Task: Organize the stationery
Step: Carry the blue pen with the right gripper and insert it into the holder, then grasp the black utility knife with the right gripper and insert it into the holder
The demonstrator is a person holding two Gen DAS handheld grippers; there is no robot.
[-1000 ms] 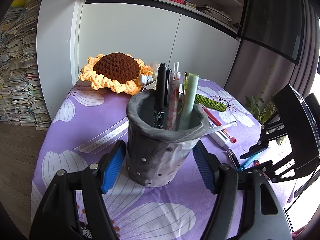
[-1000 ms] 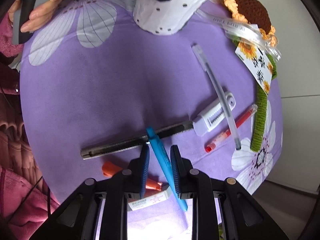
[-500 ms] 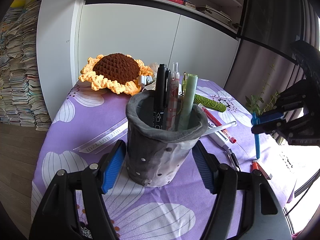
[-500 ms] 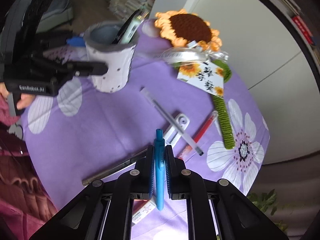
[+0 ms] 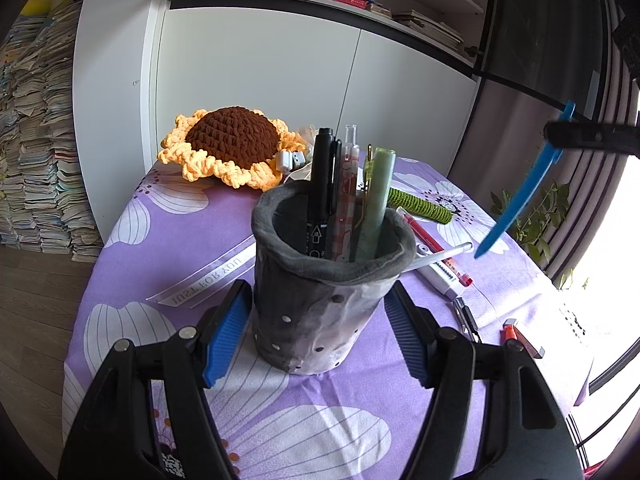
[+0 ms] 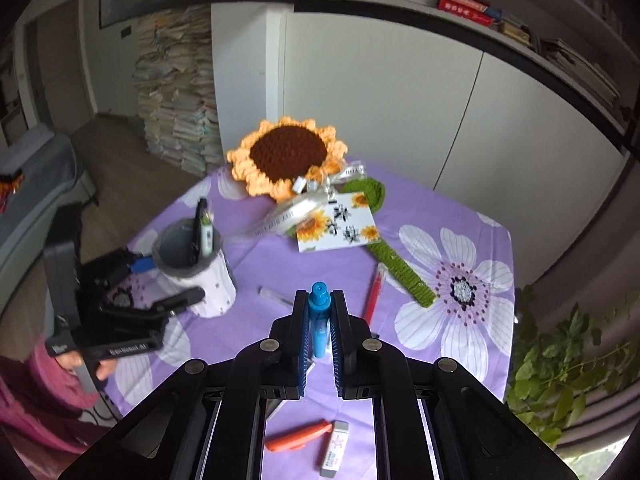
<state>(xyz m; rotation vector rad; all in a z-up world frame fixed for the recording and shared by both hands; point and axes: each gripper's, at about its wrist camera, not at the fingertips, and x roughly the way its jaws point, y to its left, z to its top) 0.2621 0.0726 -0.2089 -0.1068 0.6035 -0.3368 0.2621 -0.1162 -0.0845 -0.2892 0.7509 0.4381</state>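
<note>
A grey felt pen holder (image 5: pixel 326 280) stands on the purple flowered tablecloth (image 5: pixel 168 248) and holds several pens. My left gripper (image 5: pixel 320 336) is open, one finger at each side of the holder. My right gripper (image 6: pixel 318 312) is shut on a blue pen (image 6: pixel 319 320) and holds it high above the table, to the right of the holder (image 6: pixel 192 268). In the left wrist view the blue pen (image 5: pixel 520 196) hangs tilted at the upper right. A red pen (image 6: pixel 374 296), a clear pen (image 6: pixel 276 299), an orange cutter (image 6: pixel 298 435) and an eraser (image 6: pixel 334 448) lie on the cloth.
A crocheted sunflower (image 6: pixel 286 158) with a green stem (image 6: pixel 400 268), a ribbon and a card (image 6: pixel 338 228) lies at the back of the table. White cupboards stand behind. Paper stacks (image 6: pixel 176 92) are at the left. A plant (image 6: pixel 560 364) is at the right.
My right gripper has closed on the blue pen, lifted it off the table and tipped up to look forward. The left gripper and the holder have stayed in place.
</note>
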